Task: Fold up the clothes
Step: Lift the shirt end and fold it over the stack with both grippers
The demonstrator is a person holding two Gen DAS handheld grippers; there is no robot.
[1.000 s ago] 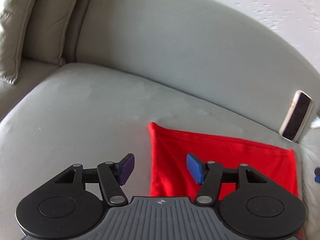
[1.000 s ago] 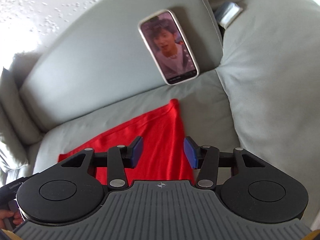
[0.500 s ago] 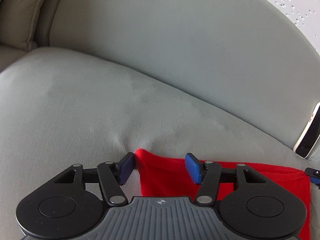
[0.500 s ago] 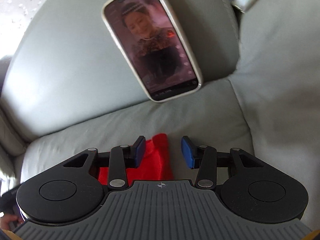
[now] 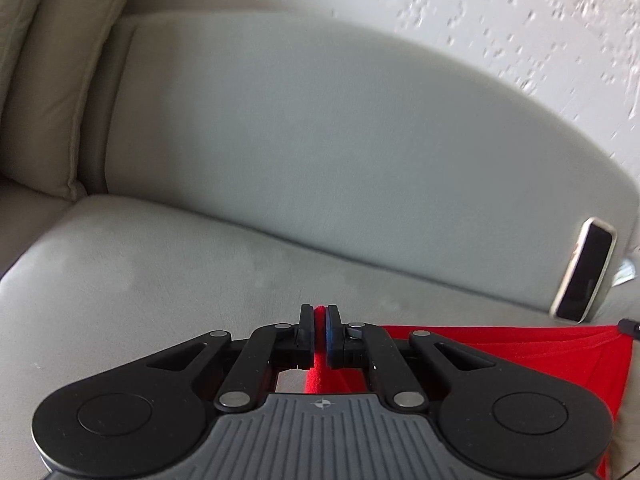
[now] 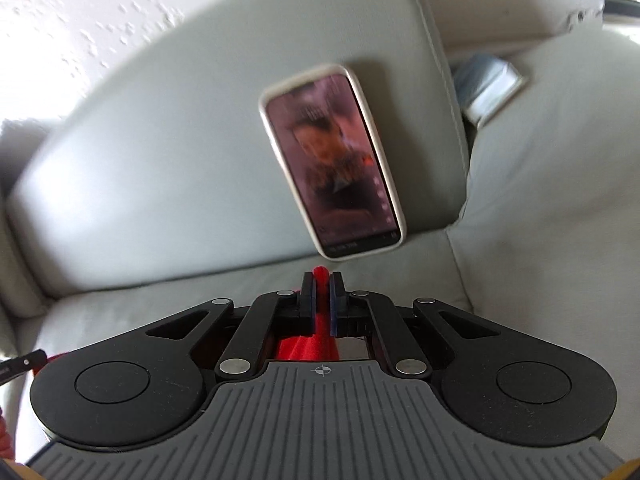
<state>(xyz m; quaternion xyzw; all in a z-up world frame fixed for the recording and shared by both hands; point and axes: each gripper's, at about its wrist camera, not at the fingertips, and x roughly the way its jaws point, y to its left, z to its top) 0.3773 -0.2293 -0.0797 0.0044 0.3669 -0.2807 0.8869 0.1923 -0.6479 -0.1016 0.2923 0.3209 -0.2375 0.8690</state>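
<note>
Grippers [image 5: 320, 320] [image 6: 321, 292] pinch cloth [image 5: 500, 344]; R shows phonescreen [image 6: 332, 168].

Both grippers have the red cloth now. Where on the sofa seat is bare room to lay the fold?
Bare seat cushion runs left of the red cloth, up to the backrest. Crowded right: the phone leans on the backrest just beyond the right gripper, with the side cushion alongside.

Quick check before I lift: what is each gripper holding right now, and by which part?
Both hold the red garment. The left gripper is shut on its far left corner; the right gripper is shut on its far right corner, just below the phone.
</note>
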